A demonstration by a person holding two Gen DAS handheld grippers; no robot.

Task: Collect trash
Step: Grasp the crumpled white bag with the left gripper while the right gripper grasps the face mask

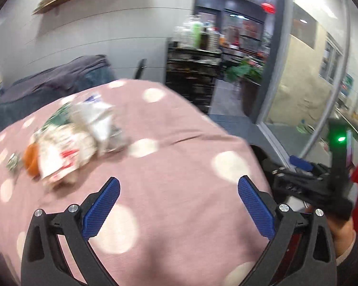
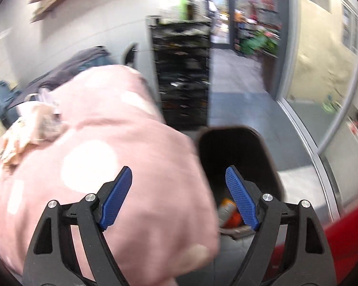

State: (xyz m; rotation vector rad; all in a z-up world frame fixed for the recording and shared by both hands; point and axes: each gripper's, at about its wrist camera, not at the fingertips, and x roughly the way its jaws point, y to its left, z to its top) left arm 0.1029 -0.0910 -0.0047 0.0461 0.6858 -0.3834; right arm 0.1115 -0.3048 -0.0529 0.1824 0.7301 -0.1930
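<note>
Trash (image 1: 71, 140) left of open left claw (image 1: 179, 190)

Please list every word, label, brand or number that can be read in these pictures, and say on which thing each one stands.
No text can be read.
White wrapper in the trash pile: red print, blurred.
Red sign above the doorway: blurred.
Orange package in the black bin: blurred.

We see both wrist views angled down over the pink spotted counter (image 1: 174, 128), close above it (the right one also over the black bin (image 2: 229, 147))
</note>
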